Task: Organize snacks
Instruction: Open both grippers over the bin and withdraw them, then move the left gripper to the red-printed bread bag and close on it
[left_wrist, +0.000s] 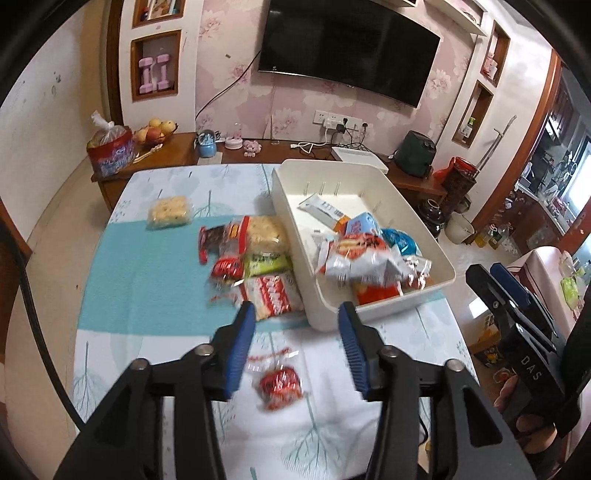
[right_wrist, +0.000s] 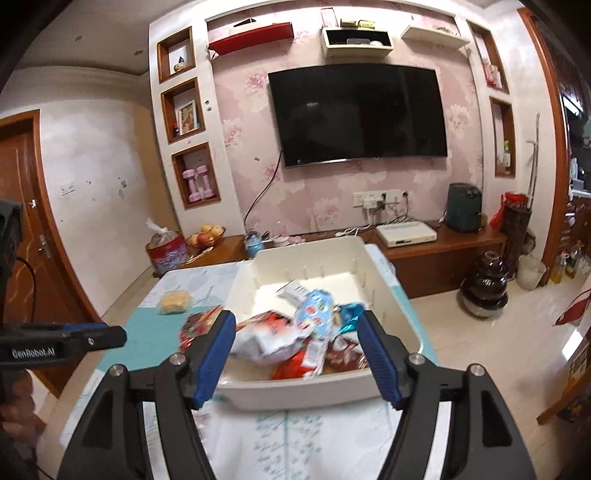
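My left hand-held gripper (left_wrist: 297, 314) hangs over the near part of the desk (left_wrist: 140, 280), and its two blue pads stand apart with nothing between them. Below it, on the white cloth, a small red snack packet (left_wrist: 279, 384) lies alone; the picture is blurred there, and the pads do not touch it. A little farther, a loose group of snack packets (left_wrist: 255, 262) lies on the blue stripe of the cloth, just left of the white bin (left_wrist: 369, 173). One pale cracker packet (left_wrist: 170, 211) lies apart from them, farther and to the left.

My right hand-held gripper (right_wrist: 297, 328) is held in front of the near wall of the white bin (right_wrist: 288, 391). Its pads stand wide apart and are empty. Beyond them, inside the near half of the bin, I see the pile of snacks (right_wrist: 295, 339): a white and red bag, a light blue packet, a shiny blue one and some dark red ones. The far half of the bin shows its bare bottom. In the right wrist view the other gripper enters from the left edge.
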